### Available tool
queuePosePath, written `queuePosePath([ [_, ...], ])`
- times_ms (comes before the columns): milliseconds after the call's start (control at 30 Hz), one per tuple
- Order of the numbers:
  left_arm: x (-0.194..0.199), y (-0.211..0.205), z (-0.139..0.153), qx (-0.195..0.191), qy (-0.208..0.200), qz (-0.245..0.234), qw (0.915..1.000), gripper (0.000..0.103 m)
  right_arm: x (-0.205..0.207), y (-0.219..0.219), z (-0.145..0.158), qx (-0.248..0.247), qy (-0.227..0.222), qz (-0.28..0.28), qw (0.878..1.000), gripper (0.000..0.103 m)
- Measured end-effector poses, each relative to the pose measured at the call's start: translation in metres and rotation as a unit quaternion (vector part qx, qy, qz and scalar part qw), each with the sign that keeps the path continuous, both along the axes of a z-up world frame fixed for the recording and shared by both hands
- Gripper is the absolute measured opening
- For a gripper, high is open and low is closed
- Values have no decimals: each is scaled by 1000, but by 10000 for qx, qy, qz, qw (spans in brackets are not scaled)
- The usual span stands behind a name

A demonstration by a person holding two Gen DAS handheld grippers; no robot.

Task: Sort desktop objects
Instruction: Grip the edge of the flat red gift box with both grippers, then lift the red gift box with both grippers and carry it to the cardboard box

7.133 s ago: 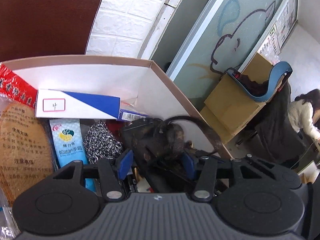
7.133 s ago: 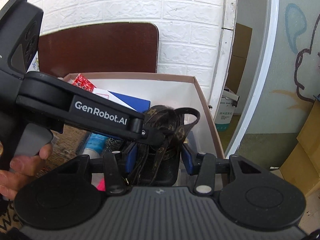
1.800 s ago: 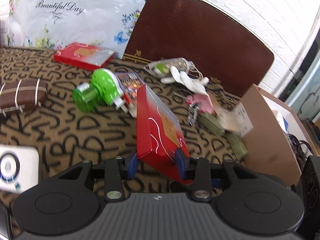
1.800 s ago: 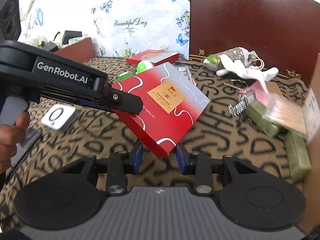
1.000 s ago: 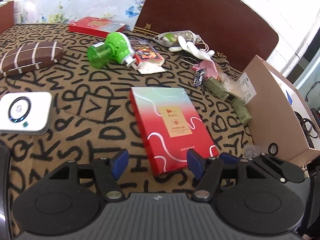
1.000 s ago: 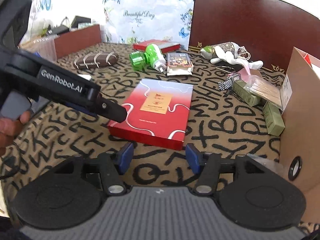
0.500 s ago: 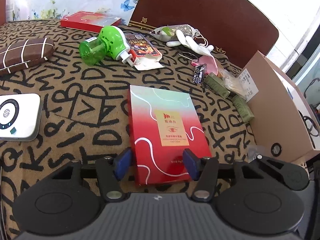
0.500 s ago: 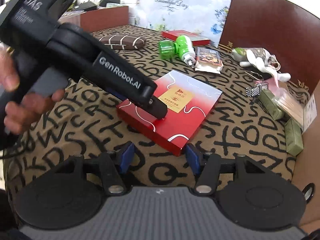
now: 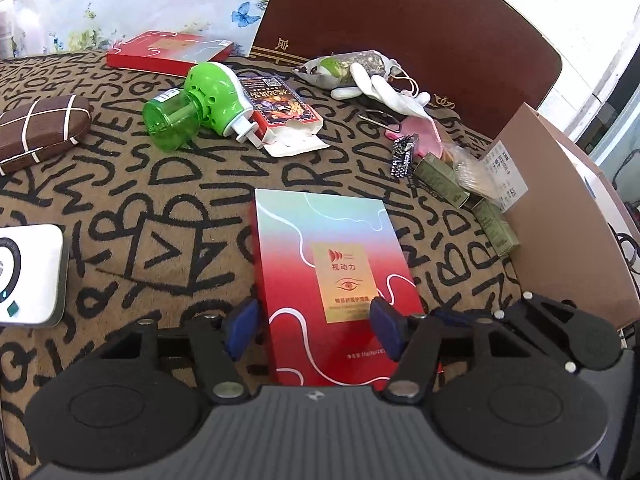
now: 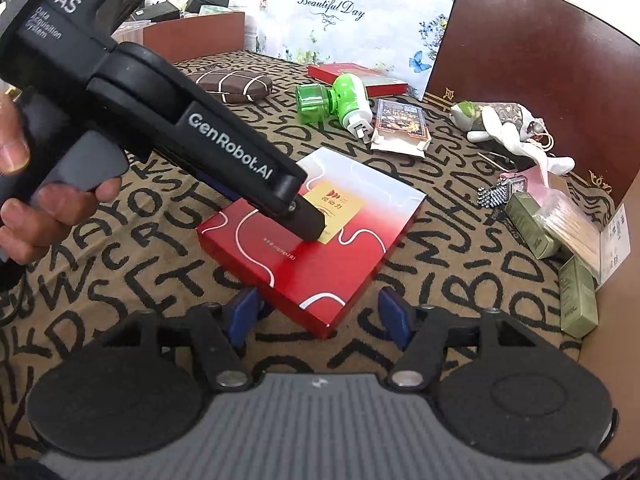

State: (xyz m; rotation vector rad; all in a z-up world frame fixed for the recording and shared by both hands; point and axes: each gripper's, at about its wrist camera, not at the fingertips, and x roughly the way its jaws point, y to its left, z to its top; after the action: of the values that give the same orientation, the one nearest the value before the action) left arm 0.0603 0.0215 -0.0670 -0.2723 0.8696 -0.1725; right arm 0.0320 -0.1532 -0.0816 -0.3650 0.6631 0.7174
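Red box [image 9: 336, 280] with white swirls and gold label lies flat between both grippers' wide jaws.

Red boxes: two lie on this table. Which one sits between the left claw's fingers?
The near red box, flat at the left claw; the far red box lies by the floral bag.

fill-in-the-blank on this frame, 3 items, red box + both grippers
The red box lies flat on the ______-patterned cloth.
The left gripper has its jaws ______ around the near end of the box.
The cardboard box stands to the ______ of the red box in the left wrist view.

Missing words: letter; open; right
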Motion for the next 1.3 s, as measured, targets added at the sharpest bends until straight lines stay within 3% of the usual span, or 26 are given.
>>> queuePosePath([
  [200, 4, -1, -3, -6, -55, -72, 10000, 64, 10, 5, -5, 173, 90, 41, 9998, 76],
  [700, -19, -6, 7, 115, -156, 94, 9998, 60, -8, 5, 3, 209, 81, 64, 9997, 70],
  [1300, -57, -43, 75, 237, -1079, -238, 9936, 60, -53, -30, 63, 438, -776, -207, 9958, 69],
])
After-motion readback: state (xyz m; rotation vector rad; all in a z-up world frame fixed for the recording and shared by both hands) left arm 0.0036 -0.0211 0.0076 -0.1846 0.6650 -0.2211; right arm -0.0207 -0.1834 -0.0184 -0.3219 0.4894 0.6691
